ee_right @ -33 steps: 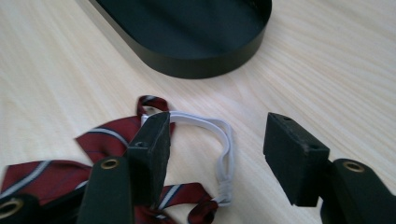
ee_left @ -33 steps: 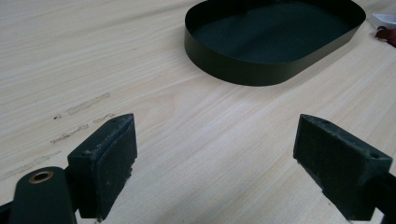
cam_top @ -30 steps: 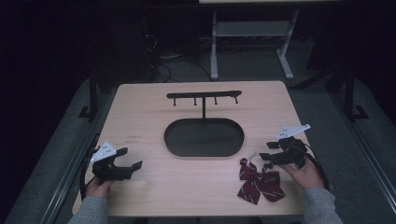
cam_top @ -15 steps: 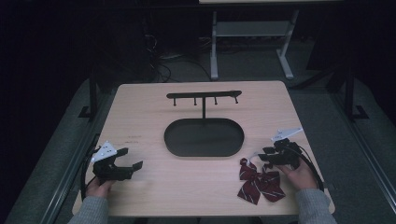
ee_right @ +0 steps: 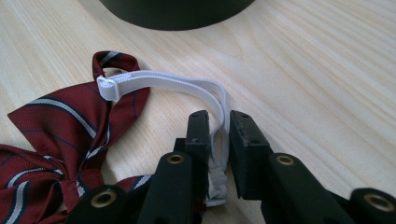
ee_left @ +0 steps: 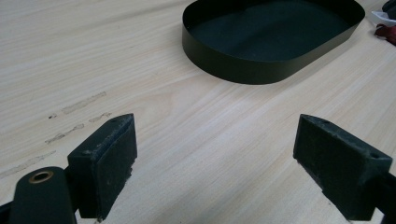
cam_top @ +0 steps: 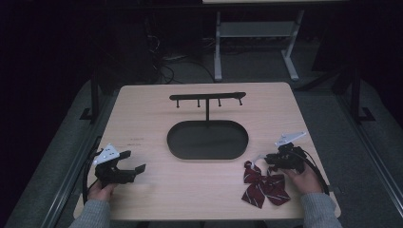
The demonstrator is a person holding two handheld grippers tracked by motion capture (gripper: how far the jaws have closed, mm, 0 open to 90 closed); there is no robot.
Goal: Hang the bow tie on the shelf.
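The right gripper [ee_right: 218, 128] fingers clamped the bow tie's [cam_top: 263, 184] white elastic strap [ee_right: 187, 86] beside the oval tray [cam_top: 207, 139]. The left gripper [ee_left: 215, 161] fingers stood wide above bare table [cam_top: 157, 114].

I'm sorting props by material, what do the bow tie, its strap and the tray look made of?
Bow tie: woven fabric, maroon with pale stripes, faint ribbed sheen. Strap: white elastic webbing, puckered by the gripper. Tray: probably thin metal, matte black, crisp thin rim.

A pale wooden table [cam_top: 157, 109] (faintly scuffed) stands before a white desk frame [cam_top: 256, 33]
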